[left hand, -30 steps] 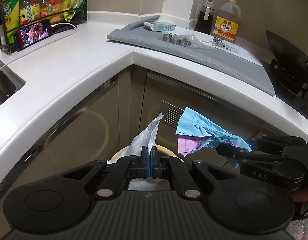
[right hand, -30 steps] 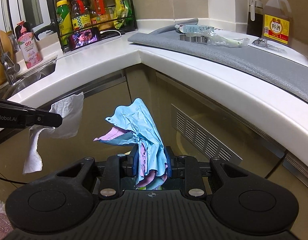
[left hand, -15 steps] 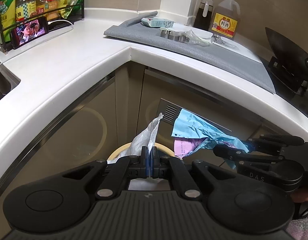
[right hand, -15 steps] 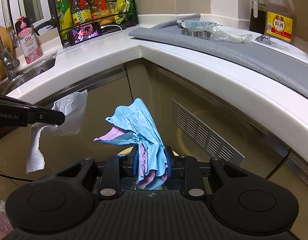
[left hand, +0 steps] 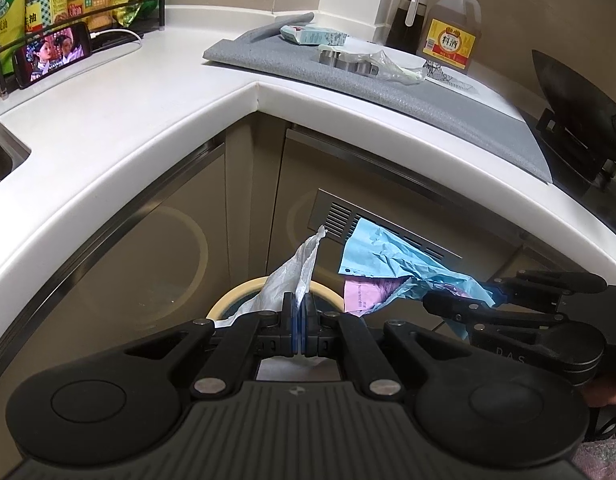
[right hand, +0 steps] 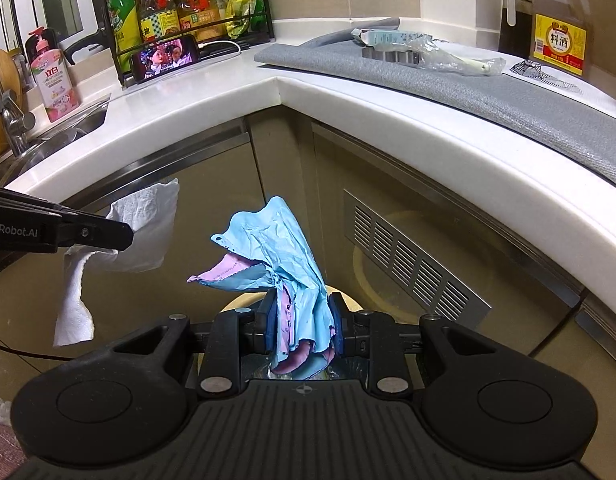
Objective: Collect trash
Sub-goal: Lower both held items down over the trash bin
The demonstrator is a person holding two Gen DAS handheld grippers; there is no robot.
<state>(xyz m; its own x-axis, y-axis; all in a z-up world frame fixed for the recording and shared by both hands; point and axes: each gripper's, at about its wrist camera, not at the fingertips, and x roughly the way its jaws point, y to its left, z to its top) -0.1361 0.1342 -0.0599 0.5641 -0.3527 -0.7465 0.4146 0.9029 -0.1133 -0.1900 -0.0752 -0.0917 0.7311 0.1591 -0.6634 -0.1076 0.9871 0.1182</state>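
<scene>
We held the left gripper (left hand: pixel 299 320) pressed together on a white paper towel (right hand: pixel 148 236), and the right gripper (right hand: pixel 304 330) pinching a crumpled blue and pink paper wad (right hand: pixel 276 256). Both items hung in front of the cabinet doors, above the round cream-rimmed bin (left hand: pixel 236 294) below the counter (left hand: pixel 148 120). We judged both light, limp and non-fragile; the embossed towel drapes and tears easily, while the creased paper is stiffer and springy. Each is best gripped at its bunched middle, so loose ends hang free.

Dim warm light, sharp, fisheye-bowed edges
</scene>
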